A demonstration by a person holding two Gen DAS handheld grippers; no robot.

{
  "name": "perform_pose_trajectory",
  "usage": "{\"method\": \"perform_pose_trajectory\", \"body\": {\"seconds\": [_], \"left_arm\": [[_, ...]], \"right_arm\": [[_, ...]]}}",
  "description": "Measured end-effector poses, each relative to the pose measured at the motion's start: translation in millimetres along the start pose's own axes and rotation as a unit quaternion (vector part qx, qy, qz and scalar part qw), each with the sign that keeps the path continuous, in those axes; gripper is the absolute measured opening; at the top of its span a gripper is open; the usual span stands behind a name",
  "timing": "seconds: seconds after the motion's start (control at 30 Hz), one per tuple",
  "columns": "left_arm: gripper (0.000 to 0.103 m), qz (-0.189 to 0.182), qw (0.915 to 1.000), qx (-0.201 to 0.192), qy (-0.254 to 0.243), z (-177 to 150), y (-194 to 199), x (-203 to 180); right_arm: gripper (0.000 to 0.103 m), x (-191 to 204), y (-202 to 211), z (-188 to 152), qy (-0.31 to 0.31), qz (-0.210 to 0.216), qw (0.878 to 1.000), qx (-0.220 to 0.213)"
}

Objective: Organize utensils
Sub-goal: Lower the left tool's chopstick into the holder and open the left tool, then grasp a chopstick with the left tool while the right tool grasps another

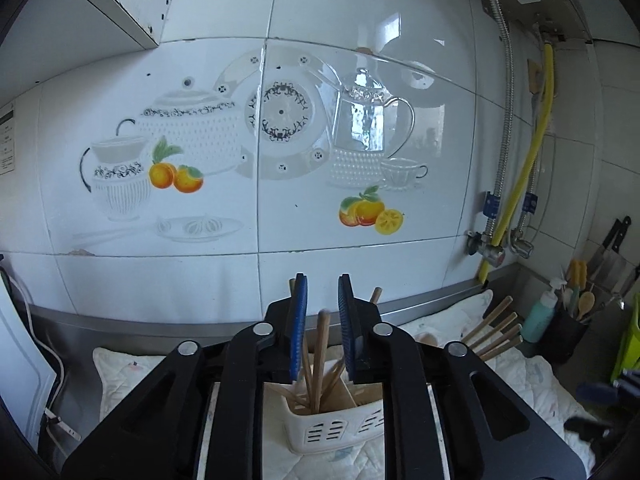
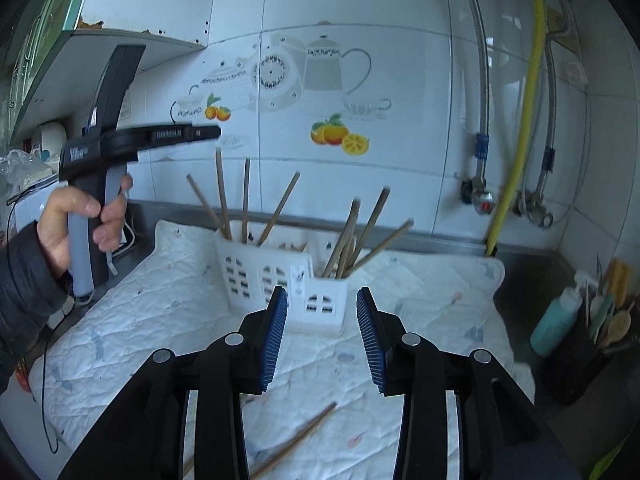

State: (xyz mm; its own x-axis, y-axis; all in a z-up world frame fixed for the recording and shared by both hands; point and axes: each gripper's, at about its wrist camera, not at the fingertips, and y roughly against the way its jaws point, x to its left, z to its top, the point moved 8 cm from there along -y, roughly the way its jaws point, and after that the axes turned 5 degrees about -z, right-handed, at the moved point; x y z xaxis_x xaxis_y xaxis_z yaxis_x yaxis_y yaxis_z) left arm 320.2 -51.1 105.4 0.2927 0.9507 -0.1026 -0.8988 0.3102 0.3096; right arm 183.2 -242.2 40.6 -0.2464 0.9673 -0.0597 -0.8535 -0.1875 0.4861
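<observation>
A white slotted utensil holder (image 2: 280, 276) stands on a quilted white cloth (image 2: 160, 320). Several wooden chopsticks (image 2: 352, 236) stand upright in its two compartments. In the left wrist view the holder (image 1: 332, 424) lies right below my left gripper (image 1: 322, 312), which is open and empty above the chopstick tops (image 1: 322, 344). The left gripper also shows in the right wrist view (image 2: 200, 133), held high above the holder's left side. My right gripper (image 2: 322, 340) is open and empty, in front of the holder. A loose chopstick (image 2: 296, 436) lies on the cloth beneath it.
A black cup (image 2: 580, 344) with spoons and a teal bottle (image 2: 556, 320) stand at the right. Pipes and a yellow hose (image 2: 524, 120) run down the tiled wall. A wall cabinet (image 2: 100, 24) hangs upper left. Knives (image 1: 616, 248) hang at far right.
</observation>
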Motion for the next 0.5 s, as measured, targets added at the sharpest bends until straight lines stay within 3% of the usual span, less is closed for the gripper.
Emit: {"method": "perform_pose_trajectory", "body": {"seconds": [0.13, 0.27, 0.5], "left_arm": [[0.03, -0.005, 0.9999, -0.01, 0.0, -3.8, 25.2, -2.7], [0.034, -0.009, 0.9999, -0.011, 0.001, -19.9, 53.9, -5.2], [0.045, 0.002, 0.9997, 0.004, 0.025, -73.1, 95.0, 3.5]], "right_arm": [[0.036, 11.8, 4.7, -40.7, -0.015, 0.004, 0.999, 0.034], [0.035, 23.2, 8.0, -90.2, -0.046, 0.009, 0.996, 0.075], [0.031, 40.4, 5.3, -153.1, -0.102, 0.02, 0.986, 0.132]]}}
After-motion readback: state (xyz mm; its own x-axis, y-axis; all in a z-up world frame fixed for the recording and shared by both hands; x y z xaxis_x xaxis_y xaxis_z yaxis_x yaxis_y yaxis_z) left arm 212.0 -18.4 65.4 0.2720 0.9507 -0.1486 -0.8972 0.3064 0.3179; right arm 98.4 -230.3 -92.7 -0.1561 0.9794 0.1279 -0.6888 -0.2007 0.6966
